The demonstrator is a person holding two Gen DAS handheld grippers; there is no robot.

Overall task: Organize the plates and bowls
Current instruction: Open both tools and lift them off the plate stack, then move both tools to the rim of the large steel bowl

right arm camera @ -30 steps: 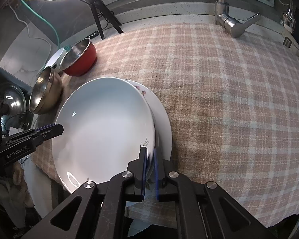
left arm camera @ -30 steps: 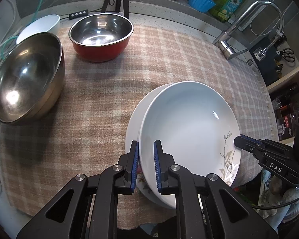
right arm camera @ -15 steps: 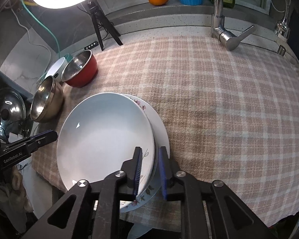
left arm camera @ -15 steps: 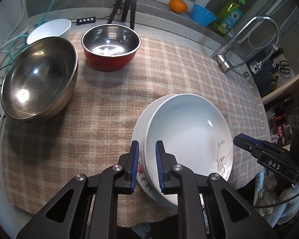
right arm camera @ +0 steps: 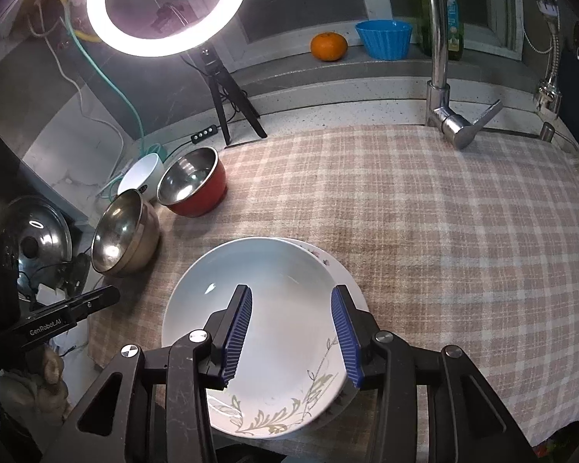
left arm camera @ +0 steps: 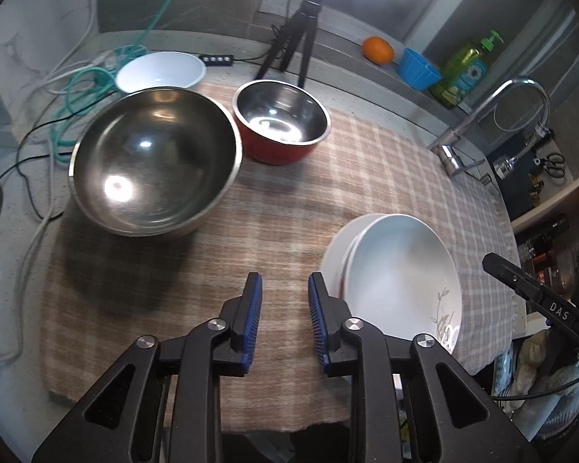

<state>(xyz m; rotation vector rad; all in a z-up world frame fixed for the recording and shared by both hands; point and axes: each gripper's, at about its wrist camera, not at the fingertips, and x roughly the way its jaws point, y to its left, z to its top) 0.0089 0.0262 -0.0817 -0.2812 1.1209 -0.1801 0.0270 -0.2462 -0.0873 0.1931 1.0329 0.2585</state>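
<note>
A white deep plate with a leaf pattern lies on a flowered plate at the front edge of the checked cloth. My right gripper is open and empty above the top plate. My left gripper is open and empty over the cloth, left of the plates. A large steel bowl, a red steel bowl and a white bowl stand at the left rear.
A ring light on a tripod stands behind the bowls, with cables beside it. A tap is at the back right. An orange, a blue cup and a soap bottle stand on the ledge. A pot lid is far left.
Both grippers have opened and let go of the plates, which now lie stacked on the cloth. Both have pulled up and back; the left one has shifted left, towards the bowls.
</note>
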